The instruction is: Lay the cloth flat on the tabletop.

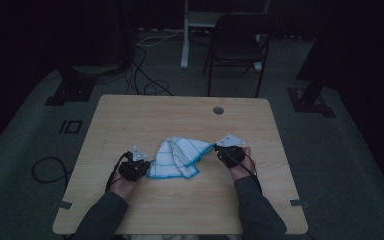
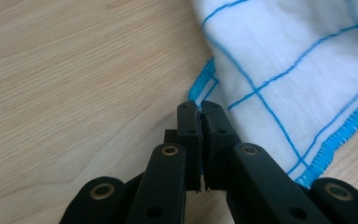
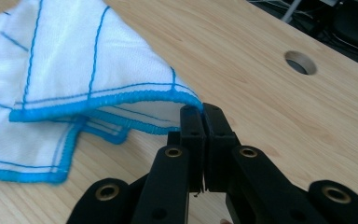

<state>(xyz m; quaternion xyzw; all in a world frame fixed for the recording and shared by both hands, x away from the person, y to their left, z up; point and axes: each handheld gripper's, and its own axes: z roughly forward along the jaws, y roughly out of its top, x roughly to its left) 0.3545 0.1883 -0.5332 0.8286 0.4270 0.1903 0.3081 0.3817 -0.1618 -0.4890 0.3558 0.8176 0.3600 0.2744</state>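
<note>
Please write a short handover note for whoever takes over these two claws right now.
Left claw: shut on the near-left hem of the cloth, low over the table.
Right claw: shut on a blue-edged corner at the cloth's right side, lifted a little off the wood.
Cloth: white with blue grid lines and blue hem, bunched in layers at the middle of the table between both hands.
Done: both edges gripped.
Left: probably spreading or folding the cloth; it is not yet flat or neatly folded.

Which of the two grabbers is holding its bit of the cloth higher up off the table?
The right gripper: it lifts its corner of the white blue-checked cloth above the wooden table; the left gripper pinches low.
</note>
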